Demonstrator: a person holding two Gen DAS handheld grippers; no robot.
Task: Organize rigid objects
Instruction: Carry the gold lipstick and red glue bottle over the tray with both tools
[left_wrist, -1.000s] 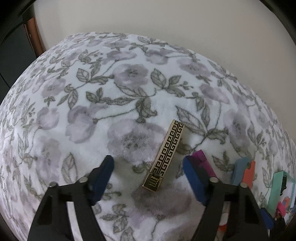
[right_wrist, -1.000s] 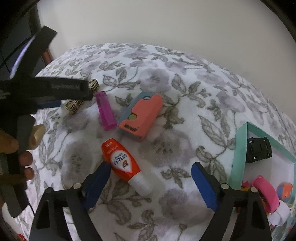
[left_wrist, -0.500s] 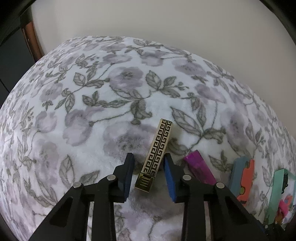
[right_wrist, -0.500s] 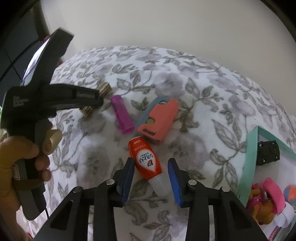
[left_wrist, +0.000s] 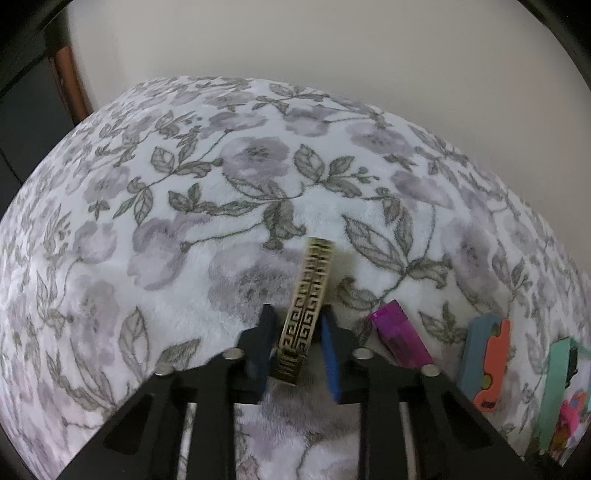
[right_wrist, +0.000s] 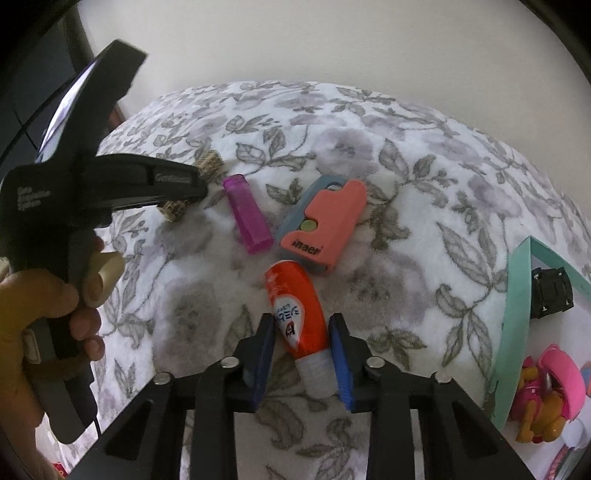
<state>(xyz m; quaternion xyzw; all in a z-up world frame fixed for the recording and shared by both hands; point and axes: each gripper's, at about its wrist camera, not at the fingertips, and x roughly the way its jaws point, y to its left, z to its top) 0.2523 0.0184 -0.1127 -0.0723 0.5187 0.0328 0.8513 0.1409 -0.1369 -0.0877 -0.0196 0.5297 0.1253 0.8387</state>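
- The left hand-held gripper (left_wrist: 298, 347) is closed on the gold lighter (left_wrist: 305, 314); both blue pads press its long sides near the lower end, and the rest of the patterned case sticks out forward past the fingertips.
- Whether the gold lighter's far end touches the flowered blanket (left_wrist: 184, 229) cannot be told from the left wrist view.
- Just to the right of this gripper a purple lighter (left_wrist: 400, 339) lies flat on the blanket, and beyond it sits a coral and grey-blue case (left_wrist: 487, 360).
- At the far right edge of that view stands the green wall of a box (left_wrist: 554, 384).
- The right hand-held gripper (right_wrist: 301, 354) is nearly closed around the orange glue bottle (right_wrist: 297, 312), with one blue pad on each side of its narrow end, by the clear cap; contact looks made, though a sliver of gap on the left cannot be ruled out.
- The glue bottle lies on the blanket with its round base pointing away from the gripper.
- Beyond the bottle, the coral case lies up and to the right, and the purple lighter up and to the left, both near but apart from it.
- Further left, the person's hand (right_wrist: 40, 332) grips the handle of the other gripper.
- To the right, the green box holds a black block (right_wrist: 552, 293) and pink toys (right_wrist: 554, 391).
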